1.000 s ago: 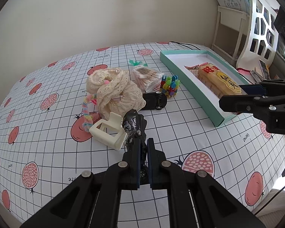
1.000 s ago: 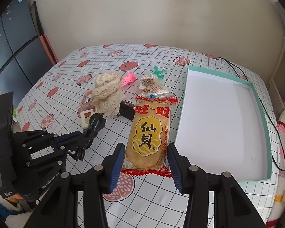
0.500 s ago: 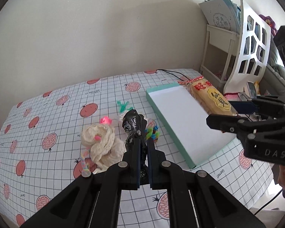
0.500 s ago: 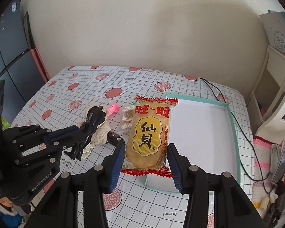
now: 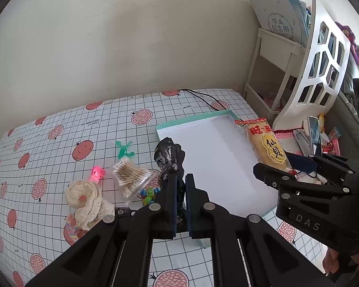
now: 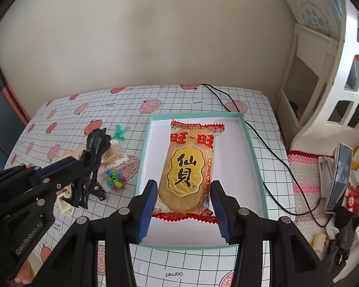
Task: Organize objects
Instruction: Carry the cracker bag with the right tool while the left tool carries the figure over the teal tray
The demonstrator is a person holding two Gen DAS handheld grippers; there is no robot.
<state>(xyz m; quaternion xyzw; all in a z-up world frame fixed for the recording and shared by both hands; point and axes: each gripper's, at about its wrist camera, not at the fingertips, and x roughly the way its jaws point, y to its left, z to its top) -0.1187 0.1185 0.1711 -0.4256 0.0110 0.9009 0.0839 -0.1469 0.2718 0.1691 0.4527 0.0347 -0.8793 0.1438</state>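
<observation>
- The right gripper [image 6: 183,197] is clamped on a snack packet [image 6: 189,167], held above the white box [image 6: 252,148] with a teal rim.
- The left gripper [image 5: 180,186] is pinched tight on a black hair tie [image 5: 168,155], raised over the box's left edge.
- On the tablecloth [image 5: 59,143], at 9 o'clock from the box, lie a bag of cotton swabs [image 5: 129,175], a cream scrunchie [image 5: 87,197], a pink clip [image 5: 97,172] and a green clip [image 5: 124,149].
</observation>
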